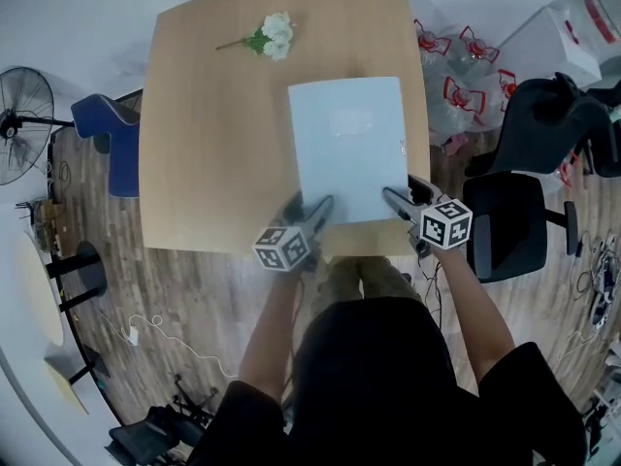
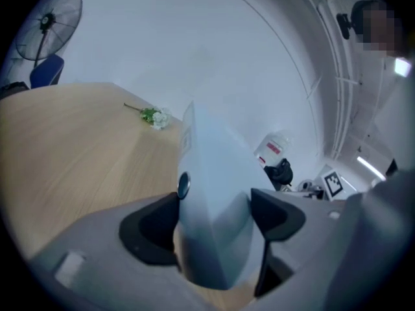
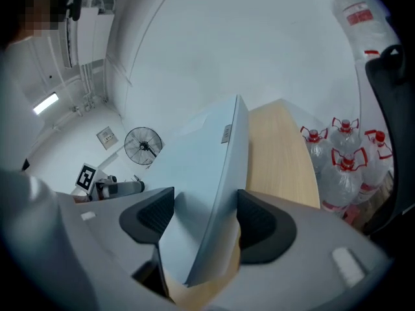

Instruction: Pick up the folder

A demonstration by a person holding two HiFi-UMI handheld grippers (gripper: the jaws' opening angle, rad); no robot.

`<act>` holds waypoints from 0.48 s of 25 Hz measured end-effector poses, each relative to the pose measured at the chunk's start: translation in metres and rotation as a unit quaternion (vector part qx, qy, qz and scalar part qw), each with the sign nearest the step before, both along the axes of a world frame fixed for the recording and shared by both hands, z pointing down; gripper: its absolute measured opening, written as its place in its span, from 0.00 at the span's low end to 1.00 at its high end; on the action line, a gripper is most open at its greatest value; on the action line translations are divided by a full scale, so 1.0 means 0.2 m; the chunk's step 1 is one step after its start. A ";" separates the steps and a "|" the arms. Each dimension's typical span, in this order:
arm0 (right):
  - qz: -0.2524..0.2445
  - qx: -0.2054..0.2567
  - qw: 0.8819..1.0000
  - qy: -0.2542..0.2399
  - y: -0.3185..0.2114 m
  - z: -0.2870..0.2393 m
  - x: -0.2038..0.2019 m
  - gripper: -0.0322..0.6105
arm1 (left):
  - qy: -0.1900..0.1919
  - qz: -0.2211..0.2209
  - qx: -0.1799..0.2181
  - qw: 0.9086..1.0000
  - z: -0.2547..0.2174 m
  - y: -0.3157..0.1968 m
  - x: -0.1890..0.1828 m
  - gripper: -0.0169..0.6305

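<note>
Near the front edge of the table [image 1: 213,134], the folder [image 1: 347,144] is held by its two near corners, with the left gripper [image 1: 312,214] on one and the right gripper [image 1: 393,200] on the other. Each gripper's jaws are squeezed tight on the folder's thin edge, likely because a wide, bendy thing stays flat and does not flop when both sides are held. Its near end looks raised off the wood, and the flower [image 1: 270,35] lies well apart at the far side, so nothing seems in the way of lifting.
</note>
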State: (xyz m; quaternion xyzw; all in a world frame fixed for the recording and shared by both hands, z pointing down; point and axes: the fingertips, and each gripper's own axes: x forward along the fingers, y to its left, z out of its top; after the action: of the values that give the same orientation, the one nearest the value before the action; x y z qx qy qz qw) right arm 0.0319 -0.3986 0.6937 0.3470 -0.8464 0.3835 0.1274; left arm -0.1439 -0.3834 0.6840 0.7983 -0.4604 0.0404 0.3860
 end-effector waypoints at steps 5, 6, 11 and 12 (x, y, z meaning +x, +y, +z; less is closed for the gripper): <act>-0.004 0.071 0.997 -0.007 0.08 -0.42 -0.04 0.52 | -0.004 -0.013 0.080 0.997 -0.42 0.09 -0.05 0.58; -0.005 0.086 0.996 -0.010 0.10 -0.50 -0.06 0.52 | -0.009 -0.017 0.100 0.995 -0.51 0.11 -0.06 0.58; -0.008 0.149 0.988 -0.029 0.17 -0.85 -0.11 0.52 | -0.028 -0.028 0.180 0.983 -0.89 0.20 -0.11 0.58; -0.009 0.157 0.987 -0.032 0.19 -0.90 -0.11 0.52 | -0.032 -0.028 0.192 0.981 -0.96 0.22 -0.12 0.58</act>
State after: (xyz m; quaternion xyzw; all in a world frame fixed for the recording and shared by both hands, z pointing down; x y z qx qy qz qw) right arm 0.0094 -0.3611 0.5133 0.3427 -0.9028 0.2554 0.0478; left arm -0.1679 -0.3397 0.4926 0.8425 -0.4940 -0.0343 0.2122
